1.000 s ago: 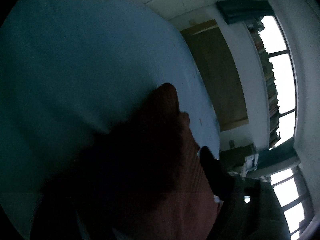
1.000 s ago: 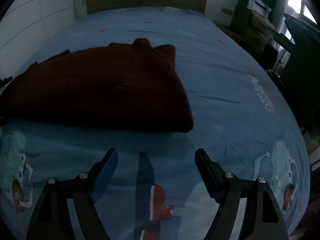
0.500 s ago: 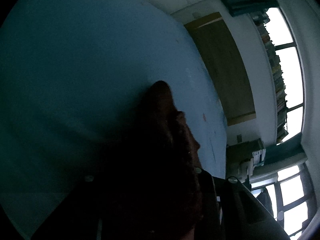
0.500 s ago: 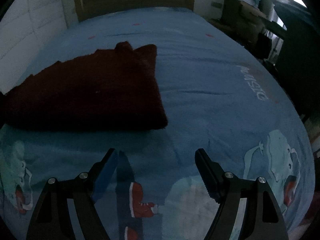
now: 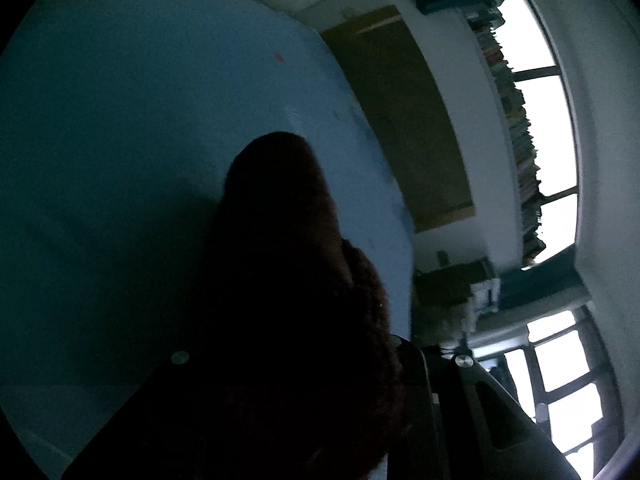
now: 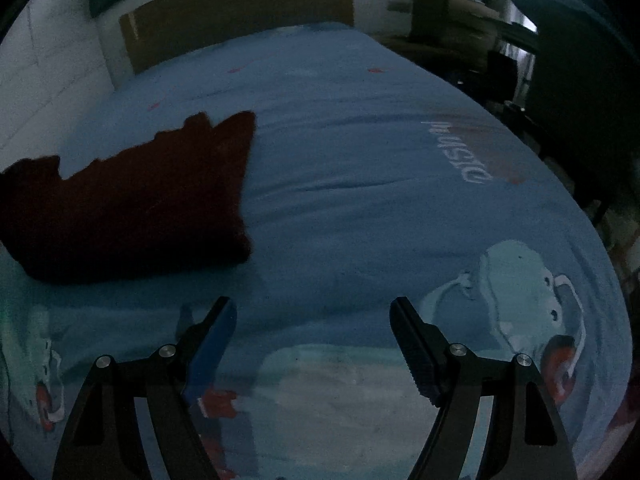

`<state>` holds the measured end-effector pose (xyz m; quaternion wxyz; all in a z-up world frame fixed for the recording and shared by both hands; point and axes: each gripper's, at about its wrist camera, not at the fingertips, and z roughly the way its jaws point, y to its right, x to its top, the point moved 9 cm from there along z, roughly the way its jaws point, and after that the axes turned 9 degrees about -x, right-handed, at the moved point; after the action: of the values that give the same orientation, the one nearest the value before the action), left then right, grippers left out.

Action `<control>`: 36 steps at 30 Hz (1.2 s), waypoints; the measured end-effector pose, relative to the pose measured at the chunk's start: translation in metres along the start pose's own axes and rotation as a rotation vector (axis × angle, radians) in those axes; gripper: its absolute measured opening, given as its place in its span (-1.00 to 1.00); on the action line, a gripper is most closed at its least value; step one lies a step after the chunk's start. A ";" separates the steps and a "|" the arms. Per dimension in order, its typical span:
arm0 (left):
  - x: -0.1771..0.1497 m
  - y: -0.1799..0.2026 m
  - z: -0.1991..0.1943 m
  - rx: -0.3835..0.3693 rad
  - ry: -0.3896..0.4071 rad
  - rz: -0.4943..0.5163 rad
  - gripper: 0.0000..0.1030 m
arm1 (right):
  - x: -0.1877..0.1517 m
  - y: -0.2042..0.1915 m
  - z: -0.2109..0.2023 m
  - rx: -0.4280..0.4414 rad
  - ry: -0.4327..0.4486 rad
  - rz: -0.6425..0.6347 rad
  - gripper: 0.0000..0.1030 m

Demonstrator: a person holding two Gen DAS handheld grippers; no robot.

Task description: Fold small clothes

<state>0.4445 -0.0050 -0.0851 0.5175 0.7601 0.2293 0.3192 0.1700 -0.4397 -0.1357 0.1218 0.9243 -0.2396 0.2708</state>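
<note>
A dark red knitted garment (image 6: 132,204) lies folded flat on the blue bedsheet (image 6: 360,184) at the left of the right wrist view. My right gripper (image 6: 312,316) is open and empty, hovering over the sheet to the right of and nearer than the garment. In the left wrist view the same dark red garment (image 5: 296,288) fills the lower middle and drapes over my left gripper (image 5: 296,364), hiding its fingertips. The camera is tilted sideways there. The fabric seems clamped between the jaws.
A wooden headboard (image 6: 240,12) stands at the far end of the bed. A white wall (image 6: 48,68) runs along the left. Cluttered shelves and boxes (image 6: 460,4) stand at the right of the bed. Windows (image 5: 536,128) show in the left wrist view.
The right gripper has drawn back and to the right, so the garment sits further left in its view. The left gripper has tilted and lifted with the fabric still over it.
</note>
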 end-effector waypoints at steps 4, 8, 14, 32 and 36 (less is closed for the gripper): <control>-0.023 0.031 0.024 -0.059 -0.048 0.001 -0.64 | -0.001 0.018 -0.004 -0.006 0.009 0.036 0.55; -0.058 0.063 0.055 -0.110 -0.125 0.030 -0.64 | -0.004 0.035 -0.007 -0.012 0.012 0.068 0.55; -0.144 0.085 0.110 -0.049 -0.316 0.184 -0.64 | -0.015 0.060 -0.008 -0.024 0.008 0.111 0.55; -0.263 0.082 0.124 0.103 -0.498 0.461 -0.64 | -0.038 0.084 -0.004 -0.020 -0.017 0.167 0.55; -0.291 0.062 0.129 0.165 -0.537 0.484 -0.63 | -0.040 0.087 -0.006 -0.024 -0.019 0.167 0.55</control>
<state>0.3374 -0.3079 -0.1330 0.4058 0.8881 -0.0760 0.2020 0.0935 -0.4969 -0.1446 0.1075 0.9022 -0.3202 0.2684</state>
